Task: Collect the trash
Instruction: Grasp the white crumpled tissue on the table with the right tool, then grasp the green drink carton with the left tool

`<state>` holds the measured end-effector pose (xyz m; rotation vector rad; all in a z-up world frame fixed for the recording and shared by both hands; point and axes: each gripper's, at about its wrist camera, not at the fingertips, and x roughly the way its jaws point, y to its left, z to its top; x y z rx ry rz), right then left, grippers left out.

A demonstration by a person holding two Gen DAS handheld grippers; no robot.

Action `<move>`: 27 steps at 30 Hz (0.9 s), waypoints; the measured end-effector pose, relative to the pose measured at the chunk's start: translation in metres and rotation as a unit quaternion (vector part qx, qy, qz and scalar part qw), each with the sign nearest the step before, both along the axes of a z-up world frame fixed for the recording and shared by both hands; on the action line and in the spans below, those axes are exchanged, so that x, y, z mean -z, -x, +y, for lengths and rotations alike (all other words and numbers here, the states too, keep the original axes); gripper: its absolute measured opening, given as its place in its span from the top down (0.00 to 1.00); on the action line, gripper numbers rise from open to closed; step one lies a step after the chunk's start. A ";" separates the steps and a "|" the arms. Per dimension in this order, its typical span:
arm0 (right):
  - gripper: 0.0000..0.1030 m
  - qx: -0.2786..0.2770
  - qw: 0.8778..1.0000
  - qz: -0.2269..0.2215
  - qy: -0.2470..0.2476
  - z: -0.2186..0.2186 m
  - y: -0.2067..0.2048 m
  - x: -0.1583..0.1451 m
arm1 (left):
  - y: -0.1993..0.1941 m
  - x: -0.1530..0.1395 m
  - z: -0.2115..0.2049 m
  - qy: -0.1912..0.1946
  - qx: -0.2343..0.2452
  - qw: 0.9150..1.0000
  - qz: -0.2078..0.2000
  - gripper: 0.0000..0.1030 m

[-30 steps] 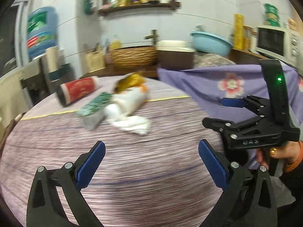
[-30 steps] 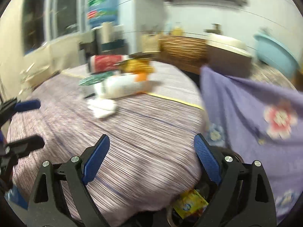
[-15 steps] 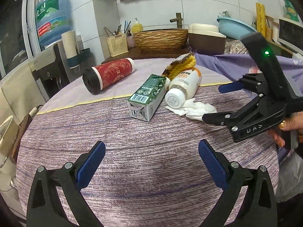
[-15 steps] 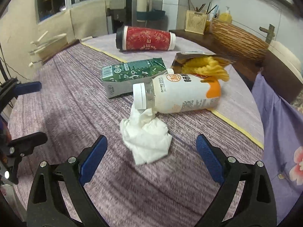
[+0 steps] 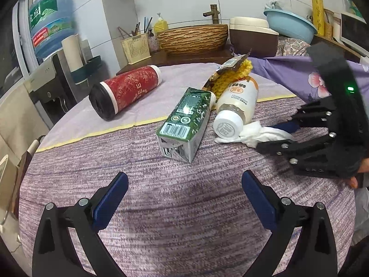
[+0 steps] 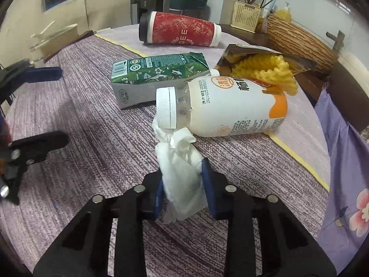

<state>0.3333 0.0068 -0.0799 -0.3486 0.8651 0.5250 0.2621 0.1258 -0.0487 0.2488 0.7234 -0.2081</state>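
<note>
Since half a second ago my right hand-held gripper (image 6: 182, 184) has come forward and closed, jaws now pinched on the crumpled white tissue (image 6: 182, 173), where before they stood wide apart short of it. My left hand-held gripper (image 5: 182, 196) hasn't changed: jaws wide, nothing between them, hovering over bare purple cloth on the bench (image 5: 161, 242), well short of the pile. The tissue lies on the bench with its far end touching the cap of the white bottle (image 6: 230, 108), which lies on its side. Just beside the bottle is the green carton (image 6: 159, 71), also on its side, and behind both an open snack bag with yellow crisps (image 6: 265, 67) spilling out. The red tumbler (image 6: 180, 32) lies further back, apart from the rest. Step in hand: first pick, the tissue, grip made but not yet lifted as far as I can tell. Next move, my guess: lift straight up and back so the tissue's far end drags clear of the bottle cap without rolling the bottle, then carry to a bin. No bin visible in either view now. Tissue is soft, may slip or tear if tugged sideways.
</note>
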 end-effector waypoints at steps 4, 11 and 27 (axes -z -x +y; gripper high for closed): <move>0.79 -0.001 1.000 0.006 -0.018 -0.007 0.009 -0.005 | -0.022 0.003 0.001 0.007 -0.004 1.000 0.008 0.05; 0.79 -0.006 0.999 -0.006 -0.040 -0.025 0.039 -0.018 | -0.054 0.010 -0.004 -0.020 -0.009 1.000 0.010 0.05; 0.79 0.006 0.998 0.005 -0.069 -0.049 0.066 -0.020 | -0.095 0.026 -0.026 -0.101 0.029 0.994 0.042 0.21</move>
